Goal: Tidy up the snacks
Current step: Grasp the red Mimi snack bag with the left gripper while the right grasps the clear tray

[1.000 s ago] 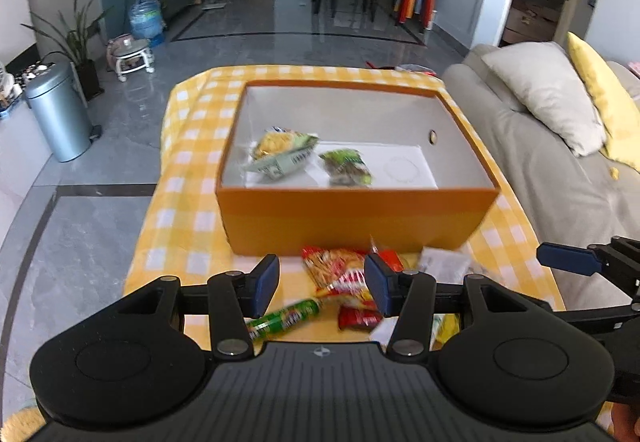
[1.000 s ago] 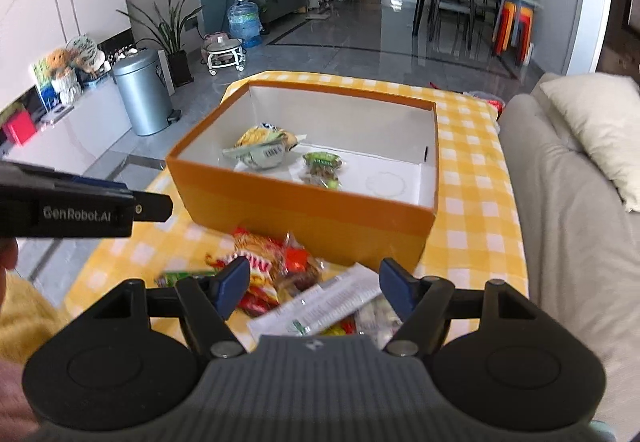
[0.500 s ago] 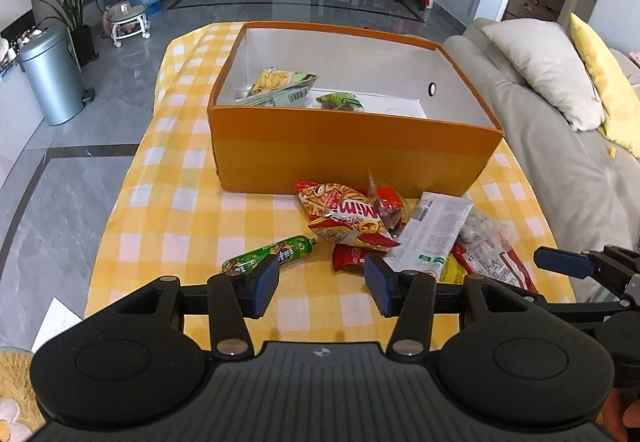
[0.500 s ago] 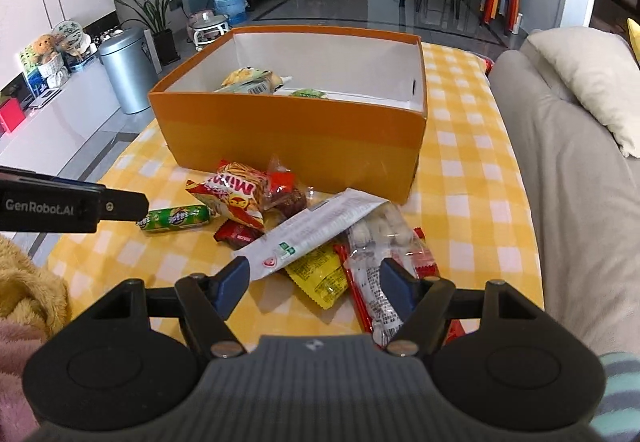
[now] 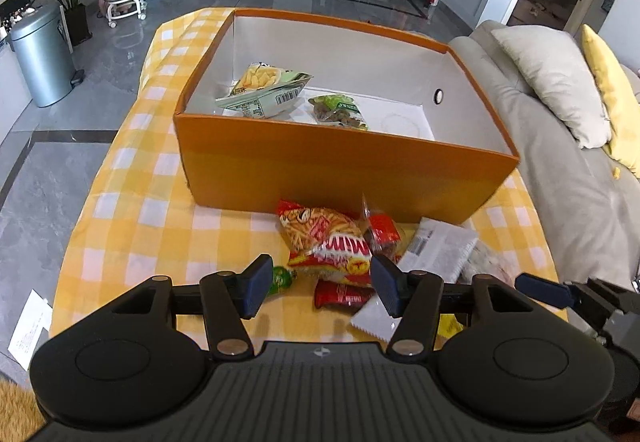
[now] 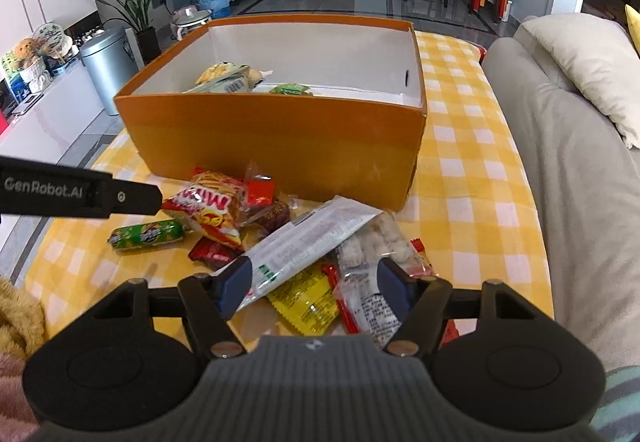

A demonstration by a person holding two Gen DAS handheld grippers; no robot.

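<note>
An orange box [image 5: 332,170] with a white inside stands on the yellow checked table; it also shows in the right wrist view [image 6: 280,146]. Two snack packs lie in it: a chips pack [image 5: 264,92] and a green pack [image 5: 338,112]. A pile of snacks lies in front of it: a red chips bag [image 5: 326,238], a green sausage [image 6: 146,235], a white packet [image 6: 308,240], a yellow packet [image 6: 306,300] and a clear bag [image 6: 376,246]. My left gripper [image 5: 320,288] is open and empty above the red bag. My right gripper [image 6: 314,284] is open and empty above the white and yellow packets.
A grey sofa [image 5: 568,162] with pillows runs along the table's right side. A metal bin [image 5: 40,54], plants and a water bottle stand on the floor at the left. A dining table with chairs stands far back.
Both grippers first pulled back from the box, then moved forward and down toward the snack pile. Both stayed open. No snack has moved.
</note>
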